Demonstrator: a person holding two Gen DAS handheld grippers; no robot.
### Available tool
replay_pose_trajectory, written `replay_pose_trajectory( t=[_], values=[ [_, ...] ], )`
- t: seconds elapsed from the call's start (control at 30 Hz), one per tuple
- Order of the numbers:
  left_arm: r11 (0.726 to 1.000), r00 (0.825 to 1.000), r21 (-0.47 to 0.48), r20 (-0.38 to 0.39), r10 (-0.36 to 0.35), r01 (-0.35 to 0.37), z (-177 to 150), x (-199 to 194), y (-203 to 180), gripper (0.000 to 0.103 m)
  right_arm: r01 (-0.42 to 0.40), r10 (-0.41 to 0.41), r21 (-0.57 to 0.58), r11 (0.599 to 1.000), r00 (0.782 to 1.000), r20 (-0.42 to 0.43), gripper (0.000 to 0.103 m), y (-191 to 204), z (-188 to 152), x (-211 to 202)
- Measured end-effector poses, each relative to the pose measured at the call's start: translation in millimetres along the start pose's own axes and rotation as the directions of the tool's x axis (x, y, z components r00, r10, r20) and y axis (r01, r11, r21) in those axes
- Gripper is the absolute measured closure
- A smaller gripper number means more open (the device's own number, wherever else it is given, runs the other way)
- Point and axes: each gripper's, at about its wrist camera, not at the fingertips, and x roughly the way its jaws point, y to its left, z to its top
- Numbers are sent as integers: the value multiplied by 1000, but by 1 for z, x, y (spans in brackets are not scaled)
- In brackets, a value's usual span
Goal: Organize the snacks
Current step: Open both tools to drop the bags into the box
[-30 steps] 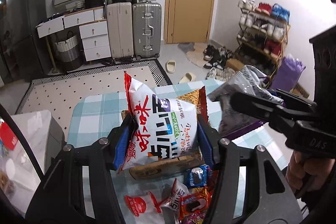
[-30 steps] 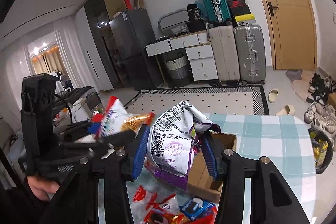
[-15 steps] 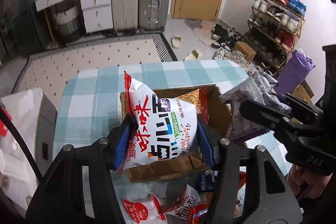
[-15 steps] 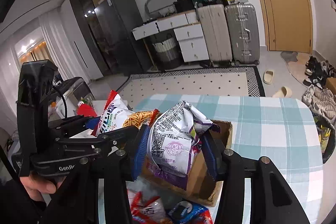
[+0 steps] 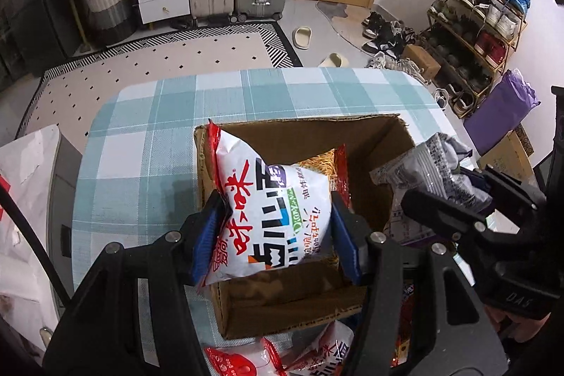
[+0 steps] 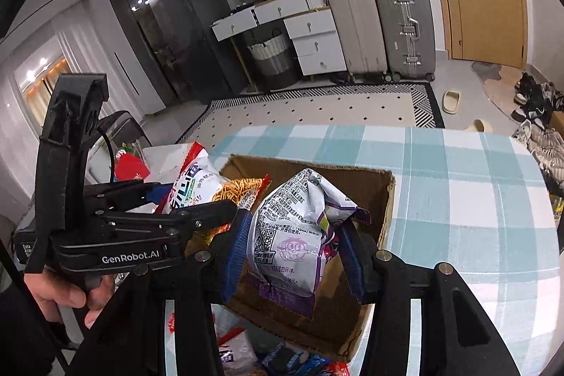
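An open cardboard box [image 5: 310, 136] [image 6: 386, 199] stands on the teal checked table. My left gripper [image 5: 275, 231] is shut on a white and red noodle snack bag [image 5: 268, 210], held just over the box's opening. In the right wrist view that bag [image 6: 192, 178] shows at the left. My right gripper [image 6: 292, 256] is shut on a silver and purple snack bag [image 6: 292, 228], also above the box. In the left wrist view the purple bag [image 5: 423, 168] sits at the box's right edge.
Several loose snack packets [image 5: 317, 351] [image 6: 282, 358] lie on the tablecloth [image 5: 148, 143] in front of the box. A person's hand [image 6: 67, 298] grips the left tool. Suitcases [image 6: 380, 23], drawers, a rug and a shoe rack [image 5: 476, 16] stand beyond the table.
Both grippers have come down and tilted forward with their bags, and now hang over the box's opening. The box's inside has come into view.
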Motion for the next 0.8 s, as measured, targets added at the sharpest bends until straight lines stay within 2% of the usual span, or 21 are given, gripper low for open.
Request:
replay_pose_trajectory(
  t=[0.43,0.8],
  values=[
    [1000,999,-3,-49,-5,5,-1,38,-3,48,28,-30,-44,999,998,-52,54,-7,-6,26],
    [1000,999,-16,-43,22,-23,-1,28,-1,48,22,-27,-61,998,997,-69,52,-4,-1,33]
  ],
)
